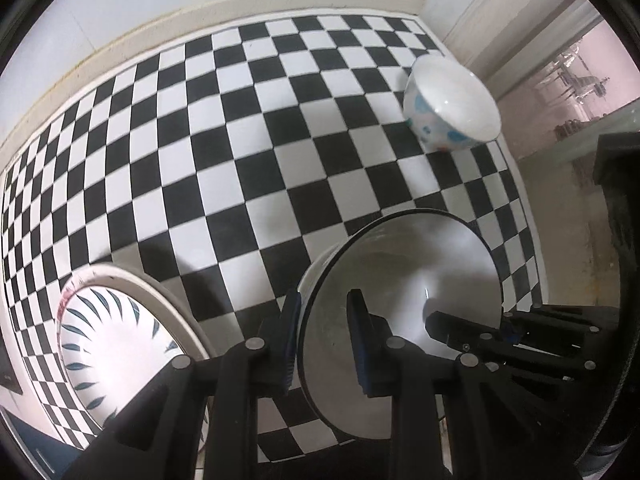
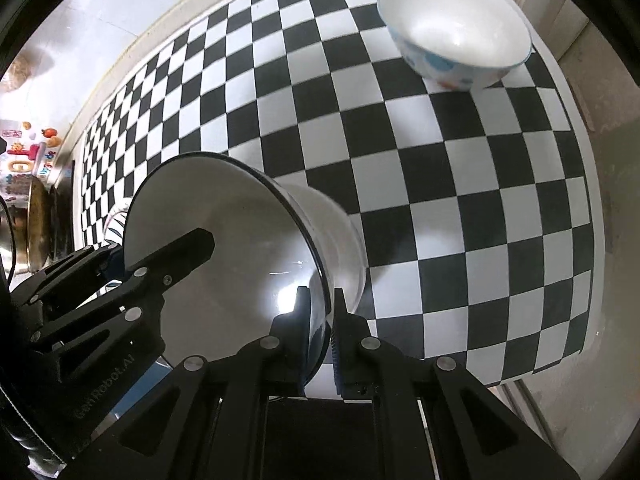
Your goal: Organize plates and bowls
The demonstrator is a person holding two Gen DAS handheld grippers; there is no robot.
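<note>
A large white bowl with a dark rim (image 1: 400,272) (image 2: 224,216) hangs tilted above the checkered table, held by both grippers. My left gripper (image 1: 324,300) is shut on its left wall, one finger inside and one outside. My right gripper (image 2: 320,294) is shut on the opposite wall in the same way. Each gripper shows in the other's view: the right gripper (image 1: 460,328) and the left gripper (image 2: 176,248). A smaller white bowl with blue spots (image 1: 452,104) (image 2: 456,28) stands upright at the table's far right. A plate with a blue leaf pattern (image 1: 104,340) lies at the near left.
The black-and-white checkered cloth (image 1: 240,140) (image 2: 460,200) covers the table, bounded by a wall ledge (image 1: 200,12) at the back. The table's right edge (image 2: 588,200) drops to a bare floor. Pans and clutter (image 2: 28,208) stand at the far left.
</note>
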